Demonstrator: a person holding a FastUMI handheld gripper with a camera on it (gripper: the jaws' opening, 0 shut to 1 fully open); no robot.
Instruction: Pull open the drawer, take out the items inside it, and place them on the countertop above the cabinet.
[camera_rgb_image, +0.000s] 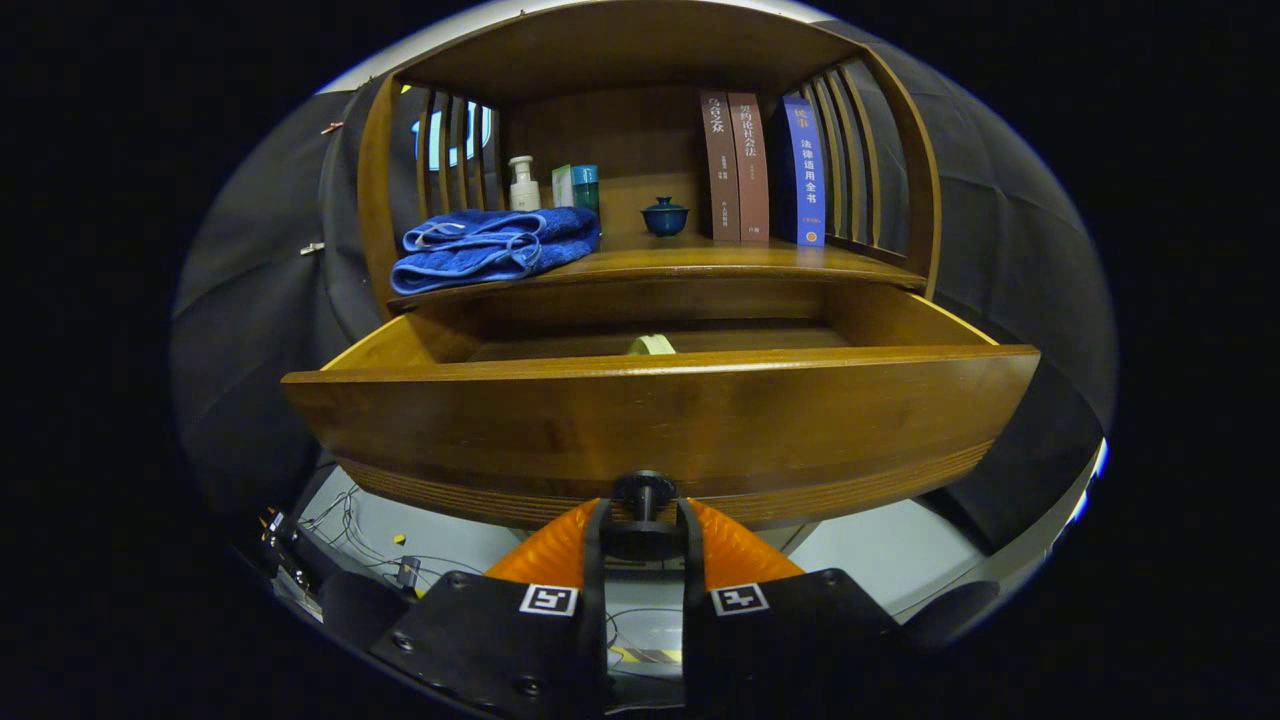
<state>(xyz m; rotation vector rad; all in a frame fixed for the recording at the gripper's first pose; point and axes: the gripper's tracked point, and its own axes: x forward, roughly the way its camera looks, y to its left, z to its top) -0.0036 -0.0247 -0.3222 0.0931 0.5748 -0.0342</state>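
Bottom centre of frame: gripper (644, 520) has both fingers pressed in on the dark round drawer knob (643, 488), one finger each side of its stem, so it's pinching the knob. Just above that, the drawer (660, 415) fills the middle of the frame and looks pulled well out from the cabinet (905, 180); side walls run back toward the carcass on left and right. Over the front edge, centre frame, a small pale yellowish item (651, 345) pokes up from inside the drawer, can't tell what it is, mostly hidden by the front panel; rest of the drawer floor is out of sight so can't say if there's more in there. Beyond, upper half of frame, the countertop (700, 262) above the drawer: folded blue towel (495, 247) at upper left, white pump bottle (522, 184) and a teal-and-white container (577, 187) behind it, small dark blue lidded cup (665, 216) at centre, three upright books (765, 168) to the right. My read: step one (open drawer) is basically done; nothing taken out yet. Left to do: let go of the knob, reach over the front panel, grab the pale item and anything else, set them on free countertop between towel and books
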